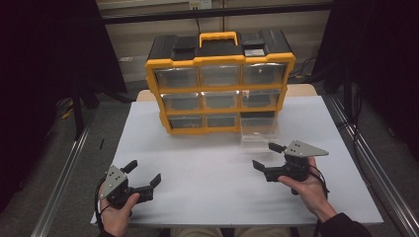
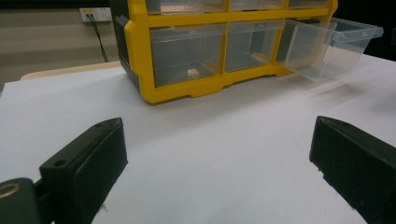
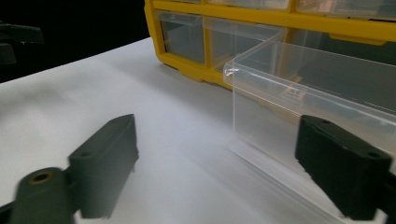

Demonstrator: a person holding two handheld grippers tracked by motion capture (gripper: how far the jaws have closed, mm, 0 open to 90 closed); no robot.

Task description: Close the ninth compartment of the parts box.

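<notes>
Lying under dim light between dark curtains: a white table (image 1: 197, 163), metal rails at both sides. Standing at its far half, well ahead of both sets of fingers: one yellow-and-black organizer (image 1: 220, 81) holding nine clear drawers in three rows of three. Sticking out from the bottom row, just ahead of the right gripper (image 1: 269, 155), jaws spread wide and gripping nothing: one pulled-out drawer (image 3: 299, 100). Hovering near the front edge, well apart from the organizer: the left gripper (image 1: 144, 173), jaws likewise spread, nothing between. Sitting inside the bottom-left drawer: one small pale item (image 2: 192, 72).
</notes>
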